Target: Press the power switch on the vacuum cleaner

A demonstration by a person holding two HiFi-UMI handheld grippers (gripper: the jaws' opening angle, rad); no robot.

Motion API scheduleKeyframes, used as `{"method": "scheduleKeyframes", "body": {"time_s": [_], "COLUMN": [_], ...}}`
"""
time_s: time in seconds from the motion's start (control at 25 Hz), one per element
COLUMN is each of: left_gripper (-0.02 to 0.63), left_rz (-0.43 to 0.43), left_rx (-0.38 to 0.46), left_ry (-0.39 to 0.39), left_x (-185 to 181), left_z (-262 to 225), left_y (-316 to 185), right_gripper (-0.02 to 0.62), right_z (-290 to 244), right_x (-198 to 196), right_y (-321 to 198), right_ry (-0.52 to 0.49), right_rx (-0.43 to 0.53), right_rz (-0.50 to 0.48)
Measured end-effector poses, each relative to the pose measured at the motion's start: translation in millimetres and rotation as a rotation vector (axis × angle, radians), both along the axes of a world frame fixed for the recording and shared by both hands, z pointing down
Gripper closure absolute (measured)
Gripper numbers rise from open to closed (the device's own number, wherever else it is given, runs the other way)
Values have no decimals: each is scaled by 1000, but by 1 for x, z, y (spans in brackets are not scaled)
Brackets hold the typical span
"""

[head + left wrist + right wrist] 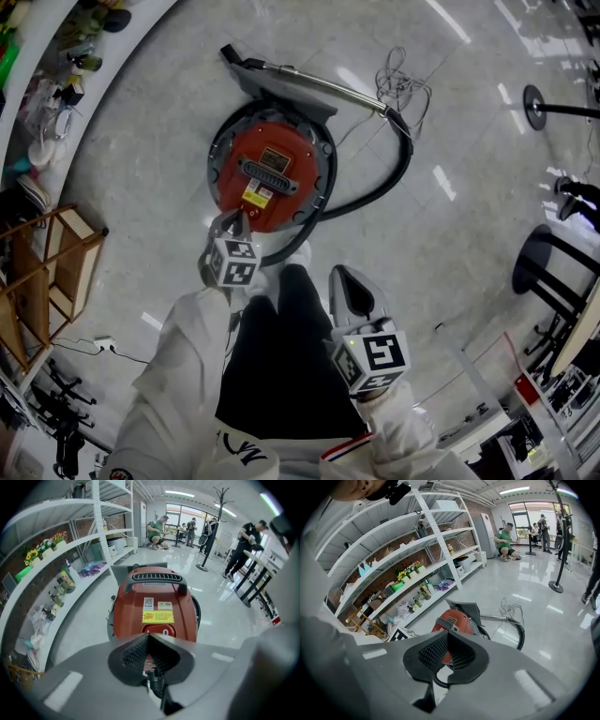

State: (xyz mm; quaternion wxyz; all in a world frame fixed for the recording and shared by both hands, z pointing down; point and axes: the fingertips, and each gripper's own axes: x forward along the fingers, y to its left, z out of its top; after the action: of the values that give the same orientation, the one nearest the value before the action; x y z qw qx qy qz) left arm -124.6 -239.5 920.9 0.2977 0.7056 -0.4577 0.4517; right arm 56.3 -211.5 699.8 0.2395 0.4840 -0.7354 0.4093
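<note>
The red vacuum cleaner (272, 173) stands on the floor (450, 253) just ahead of the person. For a clean press, the left gripper (232, 225) should drive its tips squarely down onto the power switch (159, 631), the red rocker below the yellow label (158, 617). Its jaws are clenched together on nothing, apparently just short of the switch. The right gripper (352, 281) hangs well back, likewise closed and empty.
</note>
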Motion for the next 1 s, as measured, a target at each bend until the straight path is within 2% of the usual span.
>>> {"method": "scheduleKeyframes", "body": {"time_s": [0.2,0.36,0.68,0.88,1.0], "left_gripper": [606,606,606,606,606], "left_rz": [-41,-14,-55,-7,-8], "left_rx": [-3,10,-47,-17,-17], "left_ry": [44,28,40,25,29], "left_x": [-1,-1,-2,1,1], "left_z": [-5,0,2,-2,-5], "left_y": [-3,0,2,3,7], "right_gripper": [594,594,594,594,594], "right_z": [0,1,-5,-8,-11], "right_x": [-3,-3,-5,-3,-5], "right_y": [-1,-1,-3,-3,-1], "right_ry": [0,3,5,11,10], "right_rx": [-2,3,13,28,35], "right_rz": [-6,-8,-10,-7,-8]}}
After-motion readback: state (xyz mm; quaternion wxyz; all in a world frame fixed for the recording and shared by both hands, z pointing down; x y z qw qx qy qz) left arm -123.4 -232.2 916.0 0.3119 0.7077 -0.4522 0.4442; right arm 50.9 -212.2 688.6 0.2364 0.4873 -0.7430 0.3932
